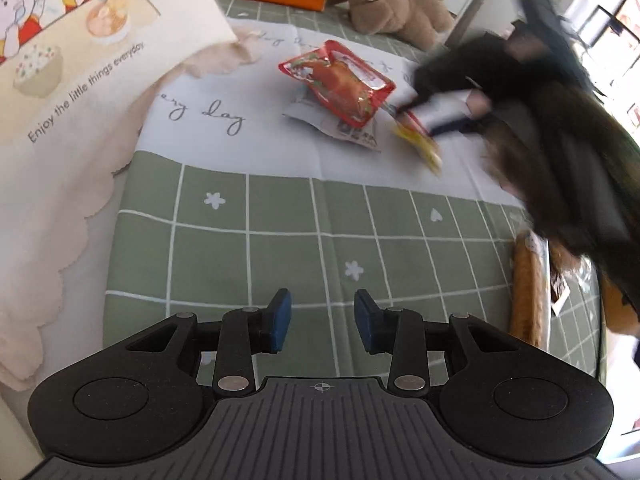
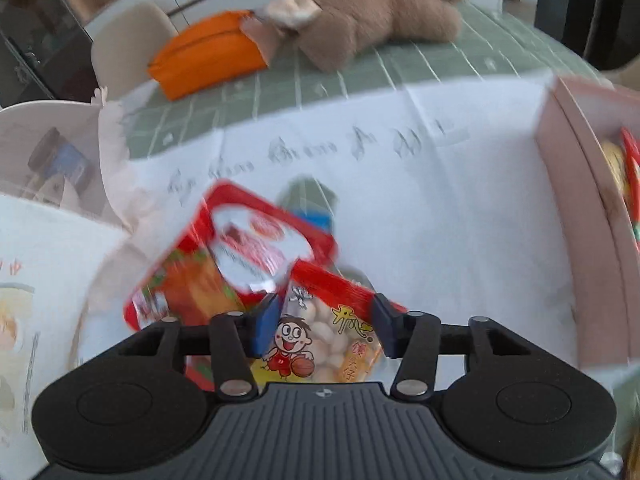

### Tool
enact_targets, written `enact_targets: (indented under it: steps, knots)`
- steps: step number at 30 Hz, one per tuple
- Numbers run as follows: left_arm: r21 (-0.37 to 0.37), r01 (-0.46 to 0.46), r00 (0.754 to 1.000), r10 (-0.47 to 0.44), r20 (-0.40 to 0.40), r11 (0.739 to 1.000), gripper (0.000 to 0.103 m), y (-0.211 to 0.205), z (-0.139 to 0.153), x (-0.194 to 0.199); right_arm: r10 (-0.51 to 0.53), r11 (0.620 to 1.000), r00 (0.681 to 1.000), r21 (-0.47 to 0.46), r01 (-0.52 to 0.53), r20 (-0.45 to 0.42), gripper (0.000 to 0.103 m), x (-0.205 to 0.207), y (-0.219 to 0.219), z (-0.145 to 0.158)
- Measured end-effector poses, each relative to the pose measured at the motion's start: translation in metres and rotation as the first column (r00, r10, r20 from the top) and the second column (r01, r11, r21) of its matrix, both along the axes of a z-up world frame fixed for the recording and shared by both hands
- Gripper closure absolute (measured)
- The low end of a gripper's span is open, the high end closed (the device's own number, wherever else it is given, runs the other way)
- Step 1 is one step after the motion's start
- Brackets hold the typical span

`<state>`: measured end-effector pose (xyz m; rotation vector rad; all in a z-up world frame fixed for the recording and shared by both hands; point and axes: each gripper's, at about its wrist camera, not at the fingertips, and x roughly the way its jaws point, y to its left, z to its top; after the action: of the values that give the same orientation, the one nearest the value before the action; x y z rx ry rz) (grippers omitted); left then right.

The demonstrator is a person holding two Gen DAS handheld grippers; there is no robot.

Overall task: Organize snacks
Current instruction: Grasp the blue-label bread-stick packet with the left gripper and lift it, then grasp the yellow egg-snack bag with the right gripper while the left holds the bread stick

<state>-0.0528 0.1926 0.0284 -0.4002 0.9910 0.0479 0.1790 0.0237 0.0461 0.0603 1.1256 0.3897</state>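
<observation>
A red chicken-leg snack pack lies on a white pack on the pale cloth. My left gripper is open and empty, low over the green checked cloth, well short of the snacks. My right gripper is open, its jaws on either side of a yellow and red cartoon snack bag, which also shows, blurred, in the left wrist view. The red pack lies just left of and beyond it. The right gripper appears as a dark blur in the left wrist view.
A pink box with snacks inside stands at the right. A brown plush toy and an orange pouch lie at the back. A printed cartoon bag stands at the left. A bread-like roll lies near the right table edge.
</observation>
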Motion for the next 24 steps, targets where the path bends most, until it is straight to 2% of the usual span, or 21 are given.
enact_targets:
  steps: [1,2,3,4,5,6,10,13,14,16,19,22,24]
  knots:
    - [-0.005,0.004,1.0,-0.004,0.007,1.0,0.064,-0.001,0.0,0.003,0.024,1.0,1.0,-0.018,-0.024,0.003,0.061,-0.009,-0.009,0.002]
    - [-0.007,0.015,1.0,-0.015,0.014,1.0,0.064,-0.004,0.002,0.005,0.04,0.999,0.999,-0.033,-0.04,0.004,0.067,-0.018,-0.019,0.003]
    - [-0.007,0.031,0.999,-0.031,0.022,0.999,0.064,-0.008,0.004,0.008,0.049,0.998,0.999,-0.04,-0.049,-0.001,0.077,-0.028,-0.031,0.005]
    - [-0.006,0.052,0.998,-0.052,0.028,0.999,0.064,-0.014,0.005,0.011,0.057,0.998,0.998,-0.034,-0.057,-0.013,0.079,-0.037,-0.044,0.007]
    - [-0.006,0.074,0.997,-0.073,0.034,0.997,0.064,-0.021,0.007,0.013,0.054,0.998,0.998,-0.022,-0.055,-0.023,0.095,-0.045,-0.057,0.01]
    - [-0.005,0.1,0.994,-0.099,0.041,0.995,0.064,-0.03,0.009,0.016,0.042,0.999,0.999,-0.008,-0.043,-0.026,0.099,-0.054,-0.074,0.015]
    - [-0.017,0.235,0.969,-0.232,0.081,0.972,0.064,-0.074,0.021,0.029,-0.009,1.0,0.999,-0.015,0.01,0.039,0.099,-0.075,-0.125,0.034]
    - [0.0,0.369,0.923,-0.367,0.114,0.929,0.064,-0.117,0.03,0.037,-0.059,0.997,0.995,-0.053,0.063,0.079,0.099,-0.086,-0.159,0.042]
    - [0.018,0.41,0.905,-0.409,0.12,0.912,0.064,-0.134,0.032,0.04,-0.075,0.995,0.993,-0.06,0.081,0.092,0.099,-0.091,-0.171,0.045]
    - [0.072,0.451,0.883,-0.456,0.109,0.89,0.064,-0.16,0.031,0.046,-0.091,0.993,0.99,-0.062,0.098,0.107,0.098,-0.1,-0.192,0.048]
    - [0.171,0.464,0.877,-0.477,0.048,0.869,0.064,-0.191,0.022,0.061,-0.109,0.99,0.986,-0.071,0.119,0.127,0.098,-0.114,-0.217,0.05]
    - [0.209,0.477,0.875,-0.483,-0.021,0.854,0.063,-0.206,0.009,0.079,-0.119,0.986,0.982,-0.102,0.135,0.147,0.09,-0.127,-0.238,0.049]
    - [0.22,0.49,0.869,-0.492,-0.046,0.844,0.062,-0.213,0.004,0.082,-0.128,0.981,0.978,-0.121,0.149,0.163,0.072,-0.133,-0.248,0.046]
